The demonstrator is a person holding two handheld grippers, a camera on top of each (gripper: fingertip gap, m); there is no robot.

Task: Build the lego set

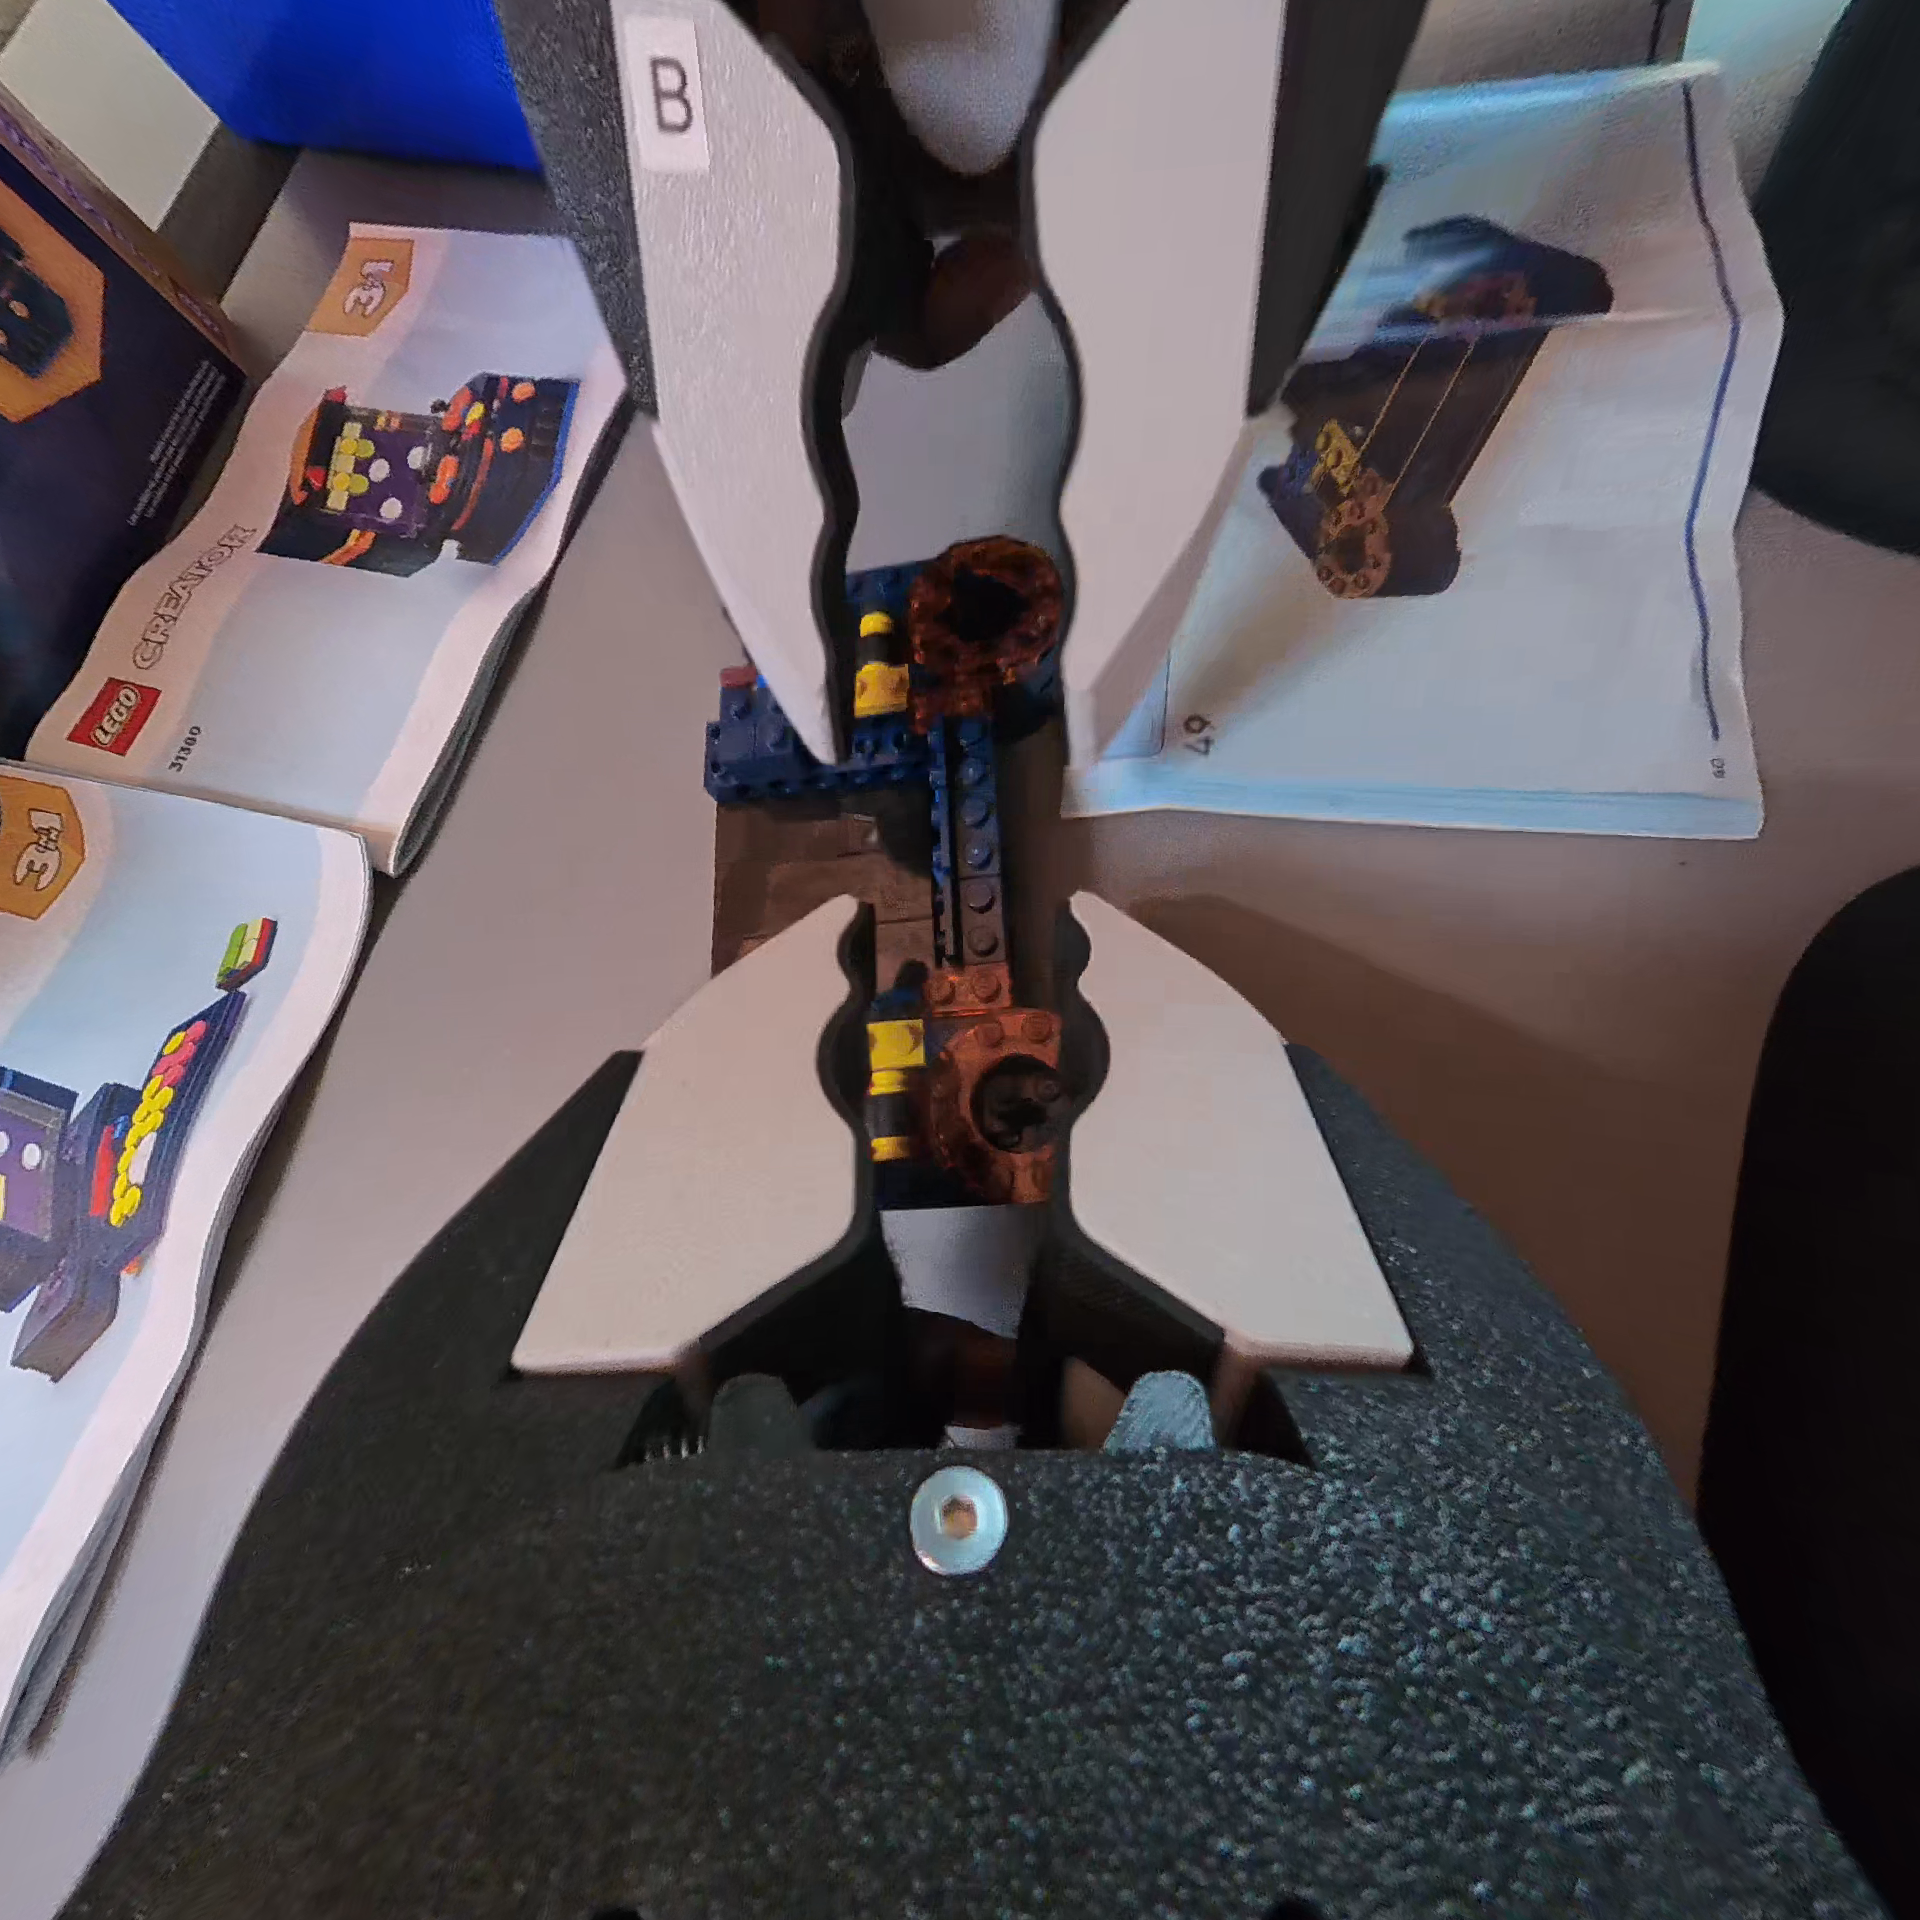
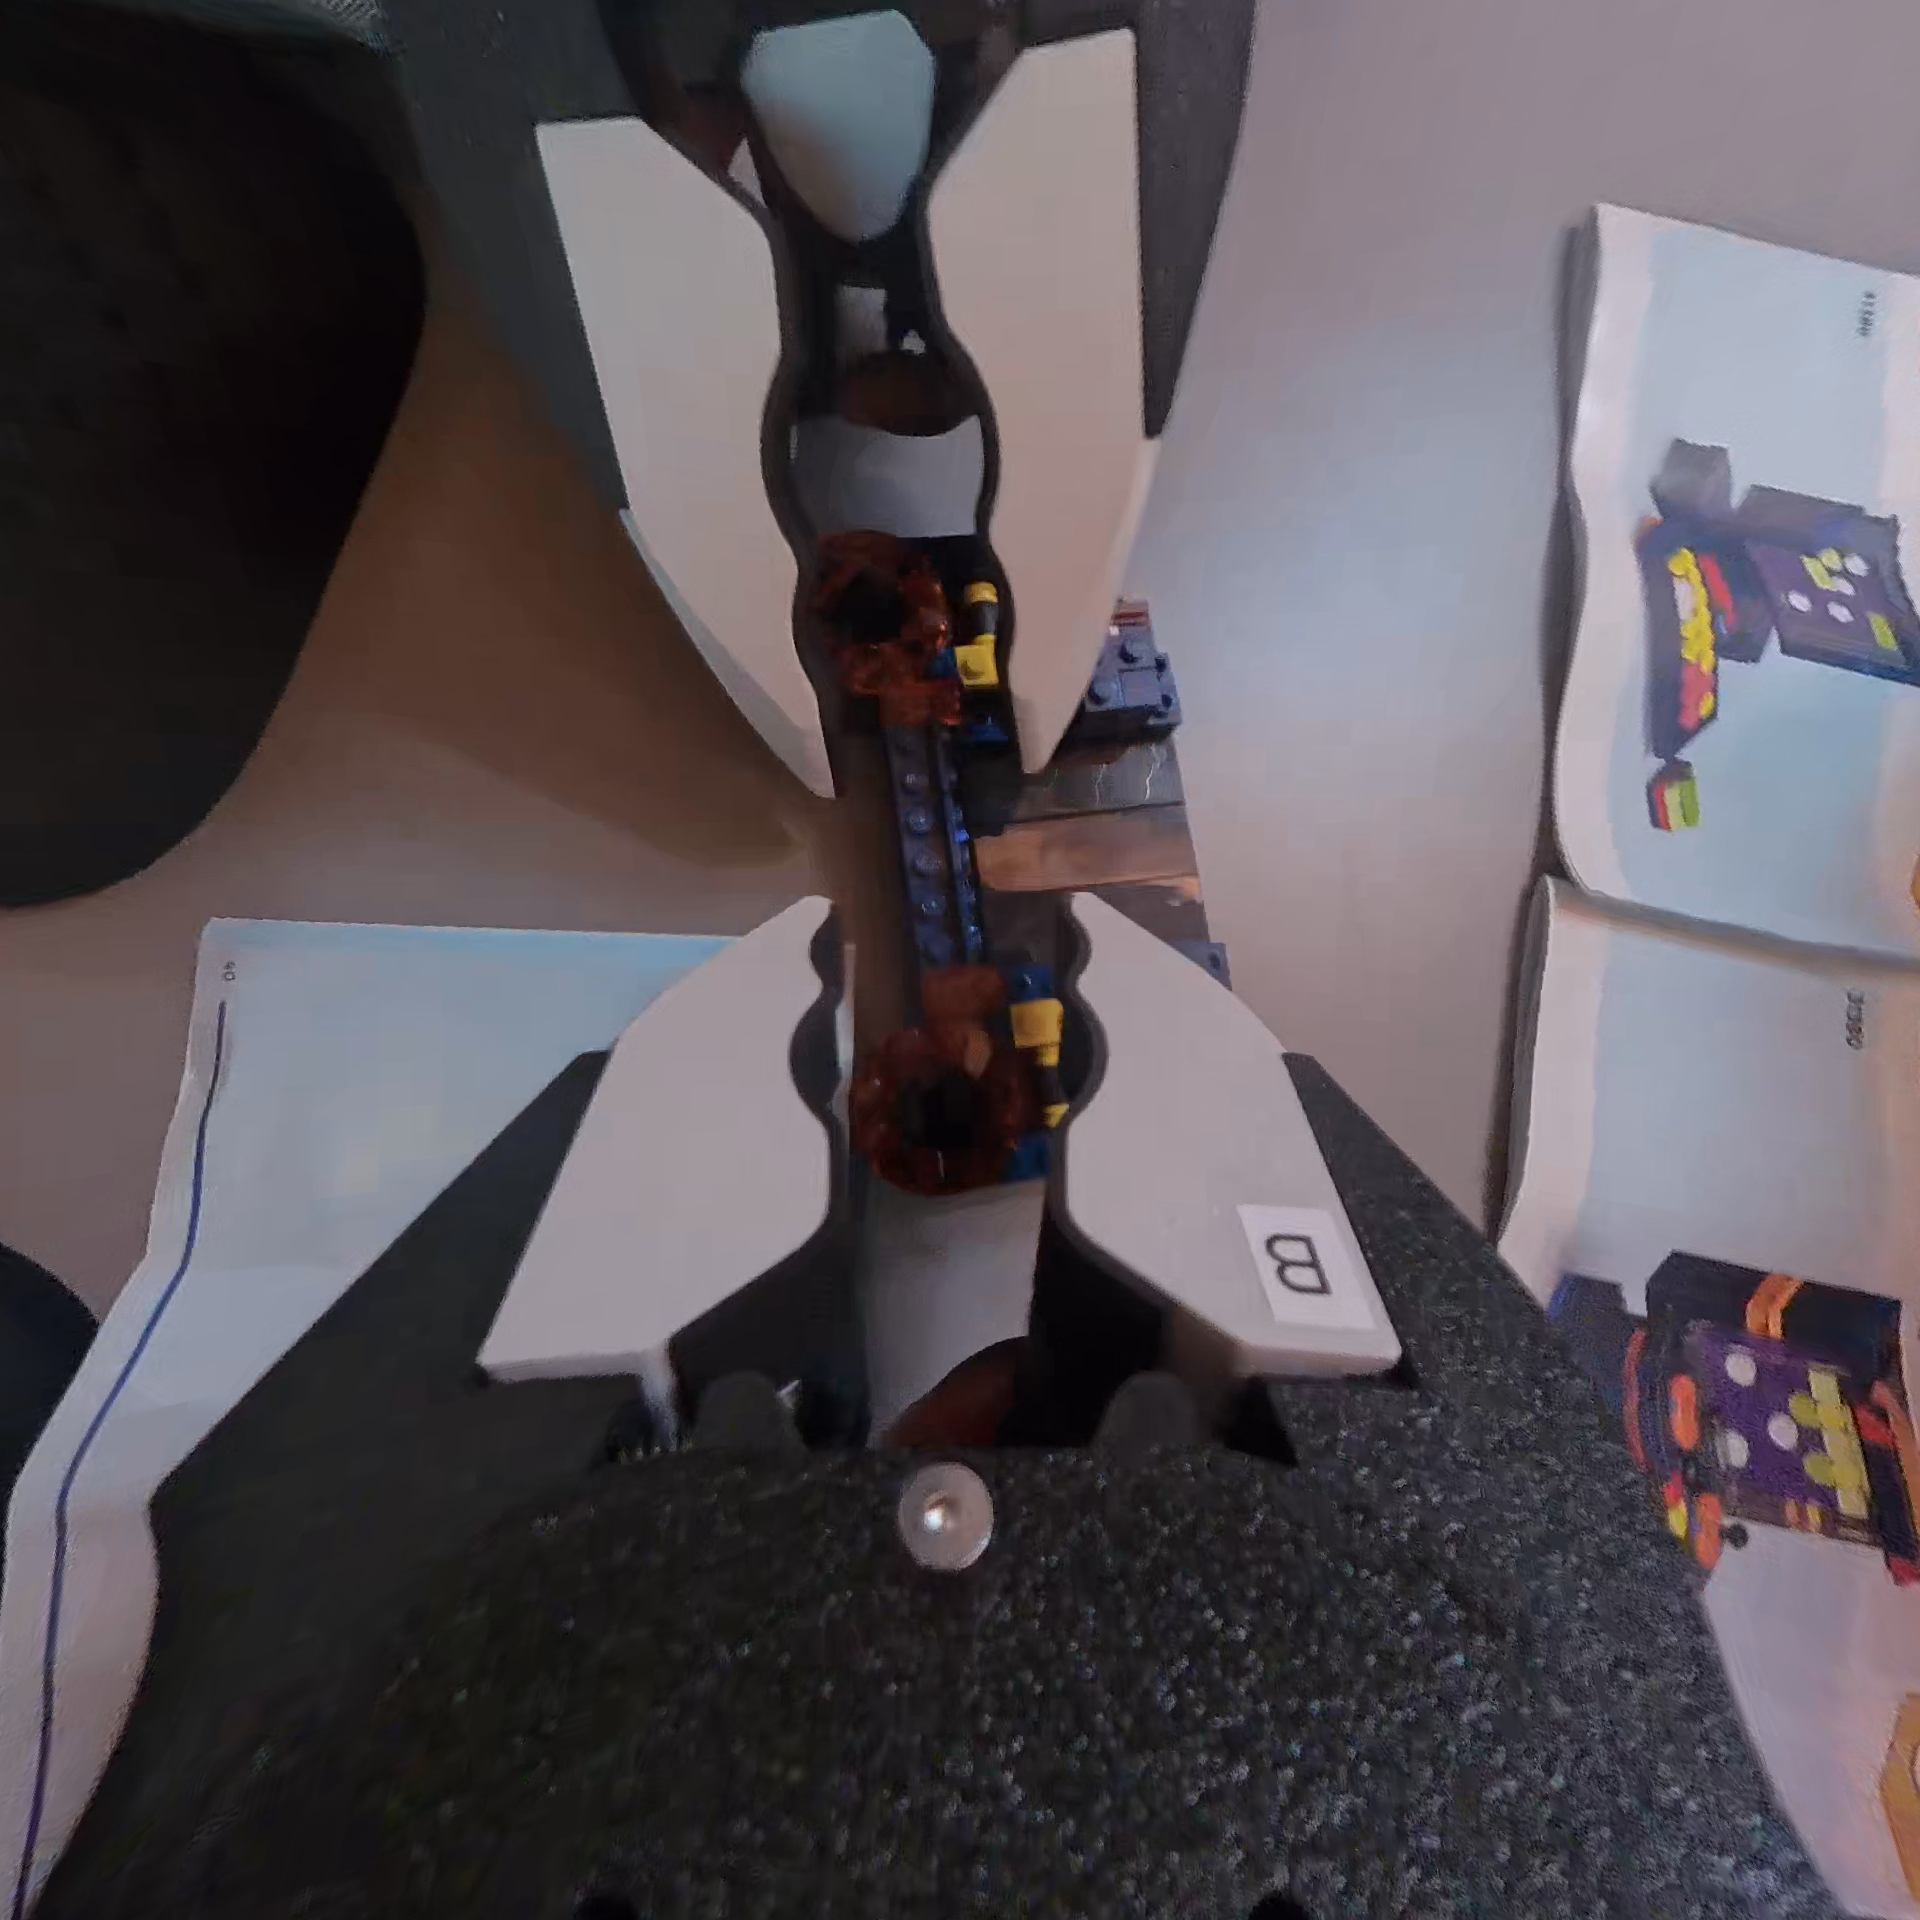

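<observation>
A brick model lies on the grey table: a dark blue studded strip (image 1: 977,831) with an orange round piece and a yellow piece at each end, joined to a dark body (image 1: 790,883). My left gripper (image 1: 961,904) is open and straddles the near orange end, with dark slivers showing between pads and bricks. My right gripper (image 2: 951,909) is open and straddles the other end of the strip (image 2: 935,862) in the same way. The two grippers face each other tip to tip: the right one (image 1: 951,738) is opposite in the left view, and the left one (image 2: 930,774) is opposite in the right view.
Two closed instruction booklets (image 1: 312,582) (image 1: 125,1091) lie on one side of the model, next to a dark box (image 1: 83,364) and a blue object (image 1: 343,73). An open booklet (image 1: 1507,520) lies on the other side. Dark rounded shapes (image 1: 1849,1247) (image 2: 156,468) stand at the table's edge. My left and right fingertips are right by each other.
</observation>
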